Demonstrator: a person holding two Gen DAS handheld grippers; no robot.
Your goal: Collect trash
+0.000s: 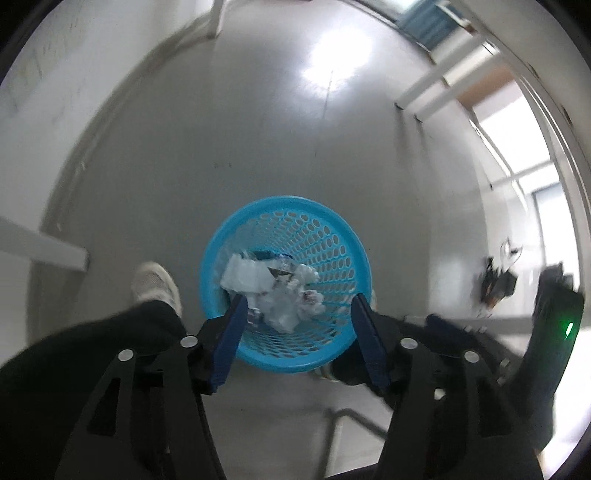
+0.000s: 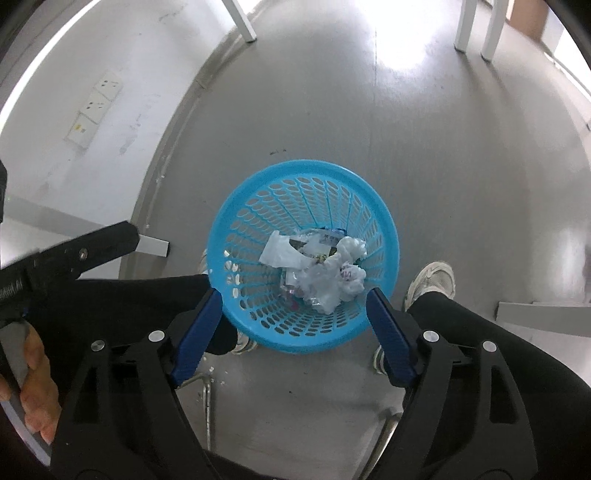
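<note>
Right wrist view: blue basket (image 2: 303, 254) of crumpled trash (image 2: 317, 273) sits directly below both tools, right tool (image 2: 295, 295) and left tool (image 1: 297, 301) apart, empty

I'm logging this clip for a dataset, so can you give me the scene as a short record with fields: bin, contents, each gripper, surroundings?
bin: blue perforated basket, upright on the grey floor
contents: crumpled white paper and plastic wrappers, low in the basket
left gripper: open, above the basket, nothing between its fingers
right gripper: open, above the basket, nothing between its fingers
person: dark trouser legs, pale shoe beside the basket
surroundings: white wall with sockets, white furniture legs
</note>
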